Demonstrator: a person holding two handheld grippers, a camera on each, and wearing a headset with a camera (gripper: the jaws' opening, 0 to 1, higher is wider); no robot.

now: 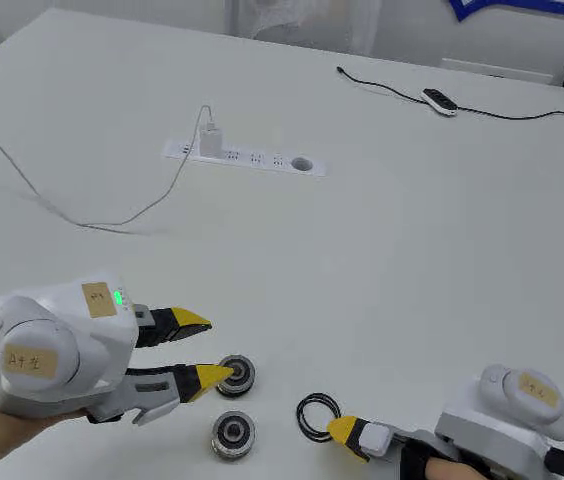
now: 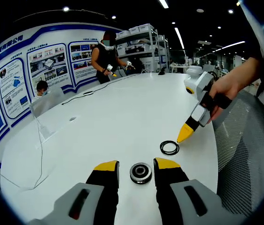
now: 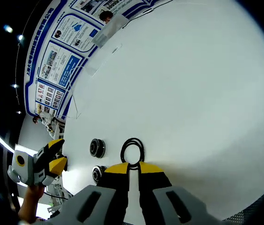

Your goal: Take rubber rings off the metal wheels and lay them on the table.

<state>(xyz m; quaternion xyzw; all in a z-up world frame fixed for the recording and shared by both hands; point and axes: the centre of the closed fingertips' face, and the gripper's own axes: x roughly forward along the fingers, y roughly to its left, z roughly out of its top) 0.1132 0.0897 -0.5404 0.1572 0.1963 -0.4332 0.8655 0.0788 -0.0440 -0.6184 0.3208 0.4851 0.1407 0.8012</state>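
The left tool (image 2: pixel 136 165) stands open, its yellow tips either side of one metal wheel (image 2: pixel 141 172) on the white worktop (image 2: pixel 122 108), holding nothing. In the head view a second wheel (image 1: pixel 233 434) lies at 6 o'clock of the first. The right tool (image 3: pixel 128 168) is closed. Its tips touch what look like two overlapped rubber rings (image 3: pixel 132 150), at 3 o'clock of the wheels.
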